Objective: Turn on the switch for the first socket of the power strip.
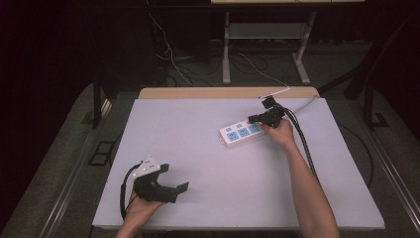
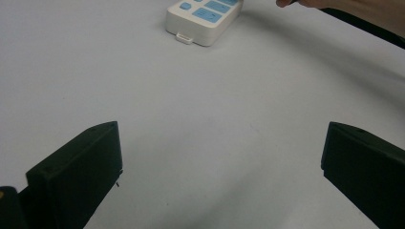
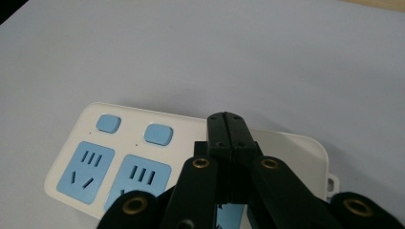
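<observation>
Left gripper (image 1: 179, 191) is resting near the table's (image 1: 223, 198) front edge, jaws spread wide, holding nothing. Farther back, right gripper (image 3: 228, 125) is hovering over the power strip (image 1: 241, 132), jaws pressed together. Likely pressing a switch button (image 3: 158, 134); next move needs a precise downward push.

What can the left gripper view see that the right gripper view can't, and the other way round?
Left gripper view alone: the left gripper with jaws wide apart over bare table, and the other hand at the top edge. Right gripper view alone: the right gripper with jaws shut together over the power strip, near its blue buttons. Both: the power strip and the table.
</observation>
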{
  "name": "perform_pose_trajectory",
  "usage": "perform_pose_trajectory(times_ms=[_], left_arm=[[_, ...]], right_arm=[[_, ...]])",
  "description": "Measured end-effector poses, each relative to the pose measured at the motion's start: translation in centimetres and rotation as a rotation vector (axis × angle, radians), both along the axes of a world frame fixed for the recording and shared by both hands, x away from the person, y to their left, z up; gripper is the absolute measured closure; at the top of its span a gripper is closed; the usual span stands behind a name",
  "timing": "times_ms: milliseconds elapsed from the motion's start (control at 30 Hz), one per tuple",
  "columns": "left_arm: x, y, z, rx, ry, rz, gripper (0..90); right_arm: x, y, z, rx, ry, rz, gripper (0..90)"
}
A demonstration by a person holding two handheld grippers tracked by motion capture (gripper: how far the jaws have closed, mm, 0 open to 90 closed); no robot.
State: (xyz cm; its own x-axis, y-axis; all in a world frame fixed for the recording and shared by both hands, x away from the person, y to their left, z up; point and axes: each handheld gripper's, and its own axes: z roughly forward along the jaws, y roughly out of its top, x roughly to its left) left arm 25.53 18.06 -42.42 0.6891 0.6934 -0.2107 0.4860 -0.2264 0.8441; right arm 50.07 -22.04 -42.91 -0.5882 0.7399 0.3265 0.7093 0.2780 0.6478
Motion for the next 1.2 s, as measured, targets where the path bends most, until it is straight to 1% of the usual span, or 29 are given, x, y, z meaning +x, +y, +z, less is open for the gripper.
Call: perform_pose_trajectory(times_ms=[33, 67, 100, 167, 300, 333, 433, 567, 700, 767, 800, 833, 867, 900, 933, 1033, 1200], left_arm=[[0.0, 0.0, 0.0, -0.001, 0.000, 0.001, 0.0], [0.0, 0.0, 0.0, -0.002, 0.000, 0.000, 0.0], [0.0, 0.0, 0.0, -0.003, 0.001, 0.001, 0.0], [0.0, 0.0, 0.0, -0.004, 0.001, 0.001, 0.0], [0.0, 0.0, 0.0, -0.004, 0.002, 0.001, 0.0], [0.0, 0.0, 0.0, -0.004, 0.002, 0.000, 0.0], [0.1, 0.0, -0.1, -0.005, 0.004, 0.000, 0.0], [0.2, 0.1, -0.1, -0.007, 0.008, 0.000, 0.0], [0.2, 0.0, -0.1, -0.008, 0.009, -0.002, 0.0], [0.2, 0.0, -0.1, -0.007, 0.007, -0.004, 0.0], [0.2, 0.0, -0.1, -0.007, 0.008, -0.004, 0.0], [0.2, 0.0, -0.1, -0.008, 0.008, -0.004, 0.0], [0.2, 0.0, -0.1, -0.008, 0.008, -0.004, 0.0], [0.3, 0.0, -0.1, -0.008, 0.008, -0.004, 0.0], [0.3, 0.0, -0.1, -0.008, 0.008, -0.003, 0.0], [0.3, -0.1, -0.1, -0.008, 0.008, -0.003, 0.0], [0.3, -0.2, -0.1, -0.008, 0.010, -0.008, 0.0]], right_arm=[[0.1, 0.0, 0.0, 0.004, 0.011, -0.003, 90.0], [0.1, 0.0, 0.0, 0.004, 0.011, -0.003, 90.0], [0.1, 0.1, 0.1, -0.008, 0.012, -0.003, 90.0], [0.1, 0.2, 0.1, -0.015, 0.013, 0.001, 90.0], [0.0, 0.3, 0.1, -0.015, 0.007, 0.006, 90.0], [0.0, 0.3, 0.1, -0.023, 0.003, 0.009, 90.0], [0.1, 0.4, 0.2, -0.025, 0.001, 0.015, 90.0], [0.2, 0.5, 0.3, -0.043, 0.001, 0.028, 90.0], [0.2, 0.4, 0.3, -0.039, 0.008, 0.025, 90.0], [0.3, 0.5, 0.5, -0.040, 0.009, 0.021, 90.0], [0.3, 0.5, 0.6, -0.055, 0.015, 0.026, 90.0], [0.3, 0.6, 0.7, -0.056, 0.015, 0.031, 90.0], [0.2, 0.6, 1.1, -0.034, 0.002, 0.032, 90.0], [0.2, 0.6, 1.1, -0.034, 0.002, 0.032, 90.0], [0.1, 0.7, 1.6, -0.038, -0.008, 0.037, 90.0], [0.1, 0.7, 2.2, -0.044, -0.018, 0.037, 90.0], [-0.1, 0.5, 2.8, -0.044, -0.023, 0.037, 90.0]])
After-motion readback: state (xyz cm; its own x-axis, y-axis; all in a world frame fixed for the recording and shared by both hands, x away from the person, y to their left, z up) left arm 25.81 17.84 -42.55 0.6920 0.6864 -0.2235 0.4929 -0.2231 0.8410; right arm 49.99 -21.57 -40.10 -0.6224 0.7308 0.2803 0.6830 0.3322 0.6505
